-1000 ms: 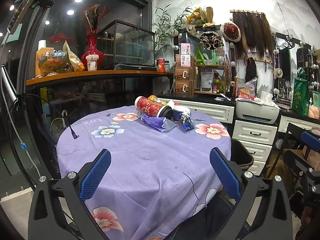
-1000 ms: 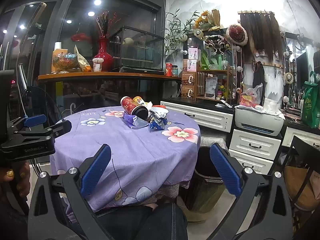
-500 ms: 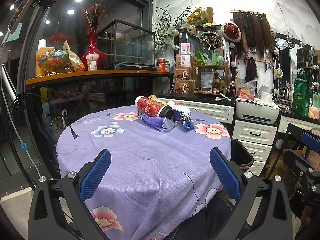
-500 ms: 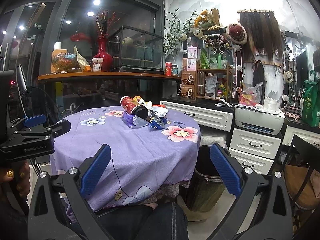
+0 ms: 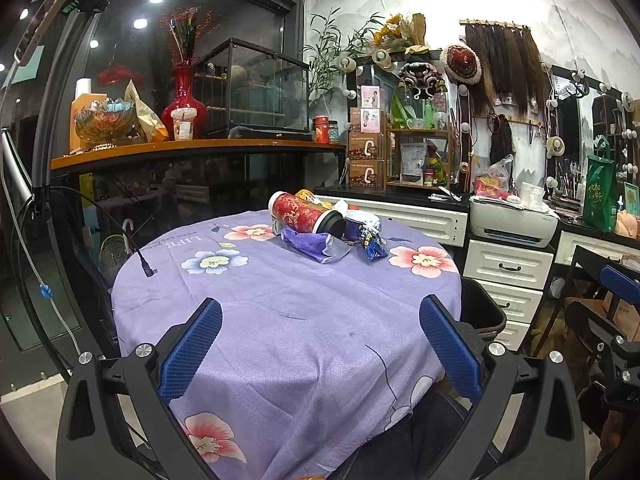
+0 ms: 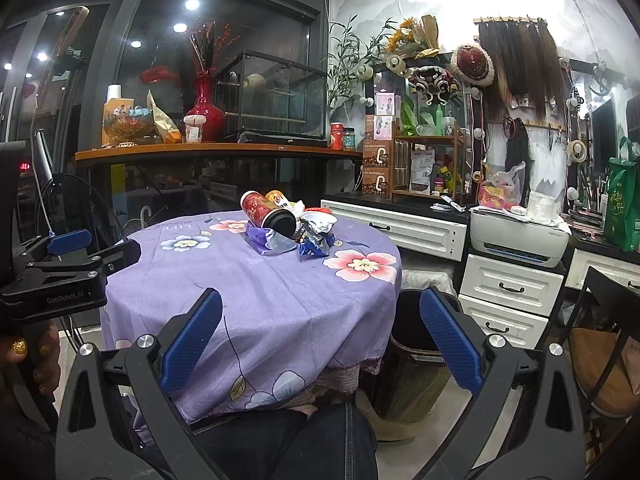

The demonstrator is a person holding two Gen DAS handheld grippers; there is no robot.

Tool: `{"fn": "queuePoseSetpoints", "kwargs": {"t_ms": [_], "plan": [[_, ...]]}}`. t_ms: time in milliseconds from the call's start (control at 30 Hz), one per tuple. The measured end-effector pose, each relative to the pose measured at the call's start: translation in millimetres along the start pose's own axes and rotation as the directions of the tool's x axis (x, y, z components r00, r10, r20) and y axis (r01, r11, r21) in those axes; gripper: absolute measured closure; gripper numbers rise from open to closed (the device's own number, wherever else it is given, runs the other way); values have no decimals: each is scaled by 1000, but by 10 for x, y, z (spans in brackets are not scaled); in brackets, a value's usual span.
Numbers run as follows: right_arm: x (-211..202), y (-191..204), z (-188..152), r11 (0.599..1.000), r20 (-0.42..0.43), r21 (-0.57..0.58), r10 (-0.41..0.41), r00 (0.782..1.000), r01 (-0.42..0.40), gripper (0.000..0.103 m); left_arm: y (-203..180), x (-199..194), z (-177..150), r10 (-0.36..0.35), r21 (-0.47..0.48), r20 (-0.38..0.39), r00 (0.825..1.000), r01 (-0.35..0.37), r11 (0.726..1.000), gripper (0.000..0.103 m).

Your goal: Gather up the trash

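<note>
A heap of trash lies at the far side of the round table point(image 5: 280, 320): a red patterned tube point(image 5: 304, 214) on its side, a purple wrapper point(image 5: 316, 245), a blue snack bag point(image 5: 370, 246) and a white cup. The right wrist view shows the same red tube point(image 6: 266, 214), purple wrapper point(image 6: 270, 242) and blue snack bag point(image 6: 314, 246). A dark trash bin point(image 6: 416, 356) stands on the floor right of the table. My left gripper point(image 5: 320, 344) is open over the near tablecloth. My right gripper point(image 6: 320, 344) is open, held off the table's near right edge.
White drawers point(image 6: 508, 284) and a printer point(image 6: 520, 236) line the right wall. A wooden shelf point(image 5: 192, 148) with a red vase stands behind the table. A black cable point(image 5: 140, 254) lies on the table's left edge. A chair point(image 6: 600, 344) is at the right. Dark trouser legs point(image 6: 304, 440) show below.
</note>
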State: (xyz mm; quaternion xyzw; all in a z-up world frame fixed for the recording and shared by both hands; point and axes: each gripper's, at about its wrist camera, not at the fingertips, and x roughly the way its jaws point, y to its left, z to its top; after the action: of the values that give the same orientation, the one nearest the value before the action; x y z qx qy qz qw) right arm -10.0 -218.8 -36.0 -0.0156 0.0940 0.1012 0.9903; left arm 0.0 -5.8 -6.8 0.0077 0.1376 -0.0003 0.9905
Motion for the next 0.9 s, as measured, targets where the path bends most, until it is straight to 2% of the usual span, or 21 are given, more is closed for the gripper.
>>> {"fn": "queuePoseSetpoints", "kwargs": {"t_ms": [900], "plan": [[6,-2,-23,1000,-10,6,3,1000,-3,5,5,21,-23,-3,-1,-1,1000,3,1000,5]]}}
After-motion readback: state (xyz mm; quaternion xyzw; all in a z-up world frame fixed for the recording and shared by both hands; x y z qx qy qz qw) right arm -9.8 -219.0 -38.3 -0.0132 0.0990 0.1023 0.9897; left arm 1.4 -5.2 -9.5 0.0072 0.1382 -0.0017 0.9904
